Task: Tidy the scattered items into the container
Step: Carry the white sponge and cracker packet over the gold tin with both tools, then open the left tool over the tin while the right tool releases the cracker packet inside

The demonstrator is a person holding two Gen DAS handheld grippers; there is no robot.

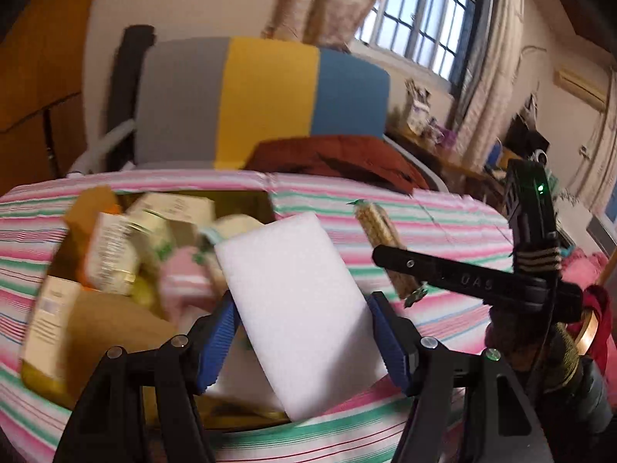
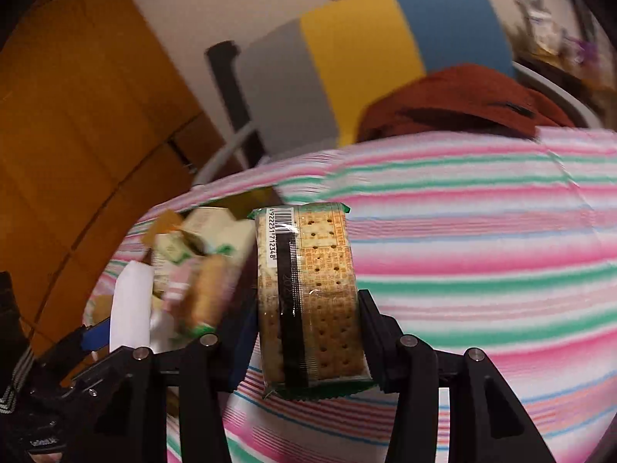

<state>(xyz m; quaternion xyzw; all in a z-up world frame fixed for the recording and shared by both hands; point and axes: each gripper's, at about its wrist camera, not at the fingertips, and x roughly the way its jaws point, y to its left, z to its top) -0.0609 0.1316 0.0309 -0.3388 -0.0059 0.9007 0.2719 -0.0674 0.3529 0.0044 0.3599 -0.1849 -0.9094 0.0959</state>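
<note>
The white sponge block [image 1: 300, 308] is sitting upright between the blue ribbed pads [image 1: 387, 337] of the left gripper [image 1: 304, 341], which are pinching it by its two long edges. Beyond and to the left of these jaws the cardboard box [image 1: 96, 328] is lying open on the striped cloth [image 1: 443, 223], crammed with small cartons, a pink pack and other packets that motion blur is making hard to name.

The cracker packet [image 2: 308, 301] is standing on end between the fingers of the right gripper [image 2: 308, 343], clamped at its lower half, barcode uppermost and a dark seam running down its face. Left of these jaws the same box [image 2: 185, 254] is showing only as a blurred heap of packets.

The left wrist view is taking in the right gripper [image 1: 401, 270] from the side, ahead and to the right of its own jaws, with the cracker packet [image 1: 380, 227] poking out beyond the finger; it is also showing a barred window [image 1: 424, 11] and curtains. The right wrist view is catching the sponge [image 2: 129, 305] edge-on, low to the left of its jaws, with a blue pad [image 2: 96, 335] of the left gripper beside it. Past both sets of jaws a chair back [image 1: 262, 100] banded grey, yellow and blue is standing behind the table, a rust-red cloth [image 1: 339, 154] draped on its seat.
</note>
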